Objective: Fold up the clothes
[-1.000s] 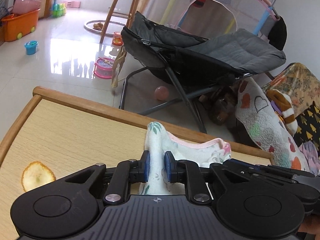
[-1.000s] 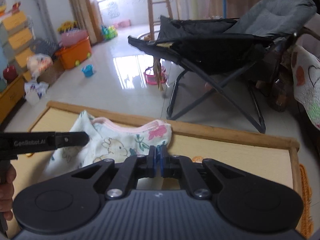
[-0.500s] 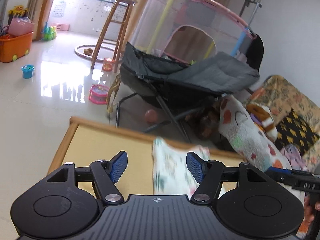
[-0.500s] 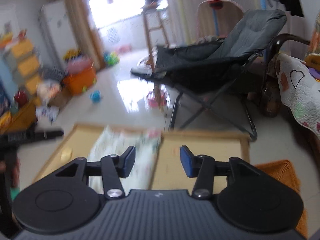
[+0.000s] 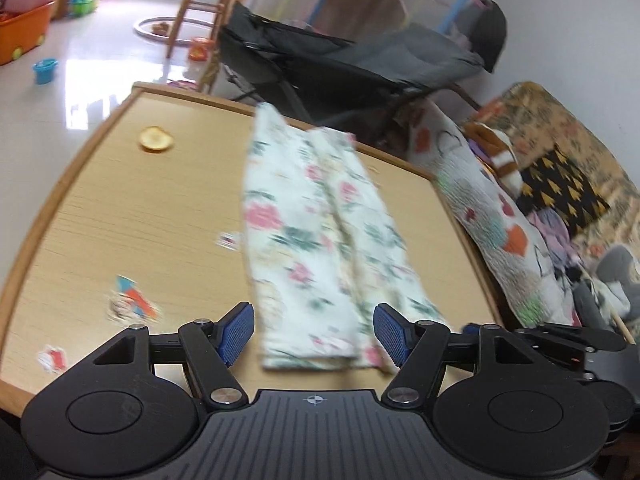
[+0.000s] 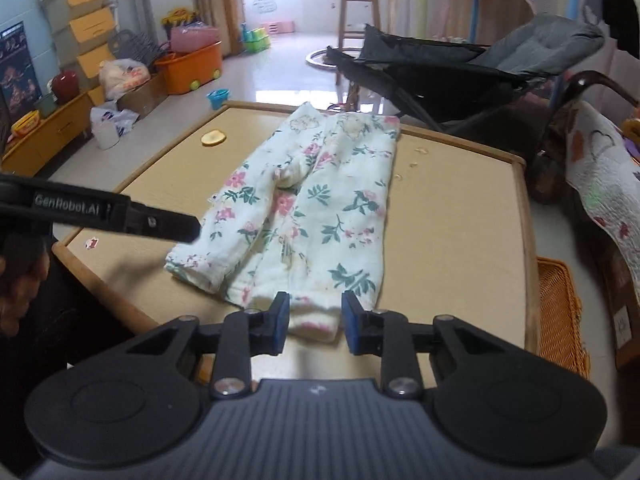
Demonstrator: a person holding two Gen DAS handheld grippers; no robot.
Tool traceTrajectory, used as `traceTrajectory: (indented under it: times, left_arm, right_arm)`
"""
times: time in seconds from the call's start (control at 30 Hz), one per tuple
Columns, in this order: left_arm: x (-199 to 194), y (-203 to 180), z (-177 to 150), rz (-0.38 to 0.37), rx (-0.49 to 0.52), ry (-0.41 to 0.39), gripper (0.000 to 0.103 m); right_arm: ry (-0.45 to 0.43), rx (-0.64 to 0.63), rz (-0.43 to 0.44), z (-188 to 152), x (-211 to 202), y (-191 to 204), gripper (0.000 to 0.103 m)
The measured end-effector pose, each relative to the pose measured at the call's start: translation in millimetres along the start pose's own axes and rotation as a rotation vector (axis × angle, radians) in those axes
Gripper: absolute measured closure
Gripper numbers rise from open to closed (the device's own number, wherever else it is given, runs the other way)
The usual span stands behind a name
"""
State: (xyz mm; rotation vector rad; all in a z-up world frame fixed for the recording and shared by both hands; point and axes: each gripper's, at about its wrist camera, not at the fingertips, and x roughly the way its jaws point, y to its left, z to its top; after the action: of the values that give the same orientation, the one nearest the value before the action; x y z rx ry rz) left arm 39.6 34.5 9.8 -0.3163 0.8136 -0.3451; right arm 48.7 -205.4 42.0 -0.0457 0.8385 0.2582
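Observation:
White floral trousers (image 6: pixel 320 200) lie flat along the wooden table (image 6: pixel 460 220), waist at the far edge and cuffs toward me. My right gripper (image 6: pixel 315 322) hovers at the near cuffs, its jaws closing with one pink-edged cuff between the blue pads; I see no firm pinch. In the blurred left wrist view the trousers (image 5: pixel 316 220) run away from my left gripper (image 5: pixel 314 336), which stands open over the near hem with the cloth below and between its fingers. One black finger of the left gripper (image 6: pixel 176 228) pokes in at the left of the right wrist view.
An orange round slice (image 5: pixel 156 139) and small stickers (image 5: pixel 134 304) lie on the table's left part. A grey folding chair (image 6: pixel 480 68) stands beyond the far edge. A patterned quilt (image 5: pixel 492 216) and a wicker basket (image 6: pixel 560 312) sit on the right. A hand (image 6: pixel 20 292) shows at the left.
Both grippers let go of the cloth at the far edge and drew back to the near hem. The trousers now lie stretched flat. The right jaws opened, then narrowed.

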Motion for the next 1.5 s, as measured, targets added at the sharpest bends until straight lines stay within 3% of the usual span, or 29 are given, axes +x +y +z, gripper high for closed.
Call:
traceTrajectory:
  times: [0.13, 0.3, 0.4, 0.6, 0.7, 0.93, 1.0, 1.1, 1.23, 1.5]
  left_arm:
    - [2.7, -36.7, -7.1, -0.015, 0.19, 0.006, 0.035]
    - [15.1, -78.8, -16.7, 0.031, 0.481, 0.034, 0.04]
    - [21.1, -84.4, -19.8, 0.021, 0.544, 0.069, 0.055]
    - [30.3, -91.4, -8.7, 0.018, 0.65, 0.155, 0.067]
    - [38.2, -90.8, 4.0, -0.011, 0.656, 0.219, 0.075]
    - [76.6, -101.4, 7.6, -0.057, 0.715, 0.29, 0.076]
    - [84.4, -102.1, 7.0, -0.048, 0.72, 0.318, 0.076]
    - [91.1, -100.8, 7.0, -0.058, 0.717, 0.344, 0.088]
    - [90.8, -96.9, 5.6, -0.038, 0.71, 0.32, 0.098]
    - [76.2, -87.3, 8.3, -0.036, 0.65, 0.252, 0.099]
  right_arm:
    - [0.007, 0.062, 0.005, -12.1, 1.5, -8.8, 0.079]
    - [0.011, 0.072, 0.002, -26.1, 4.8, -12.2, 0.079]
    - [0.018, 0.057, 0.0, -28.6, 8.1, -11.2, 0.08]
    - [0.029, 0.058, 0.021, -30.7, 13.1, -12.6, 0.081]
    - [0.031, 0.054, 0.02, -31.9, 14.9, -12.3, 0.081]
    - [0.016, 0.002, 0.013, -31.7, 13.7, -5.1, 0.082]
    - [0.014, -0.007, 0.016, -31.8, 13.7, -4.2, 0.087]
    - [0.008, -0.016, 0.008, -31.4, 14.3, -3.8, 0.092]
    - [-0.009, -0.016, 0.006, -29.8, 13.1, -5.2, 0.092]
    - [-0.011, -0.039, 0.002, -28.0, 17.2, -2.8, 0.092]
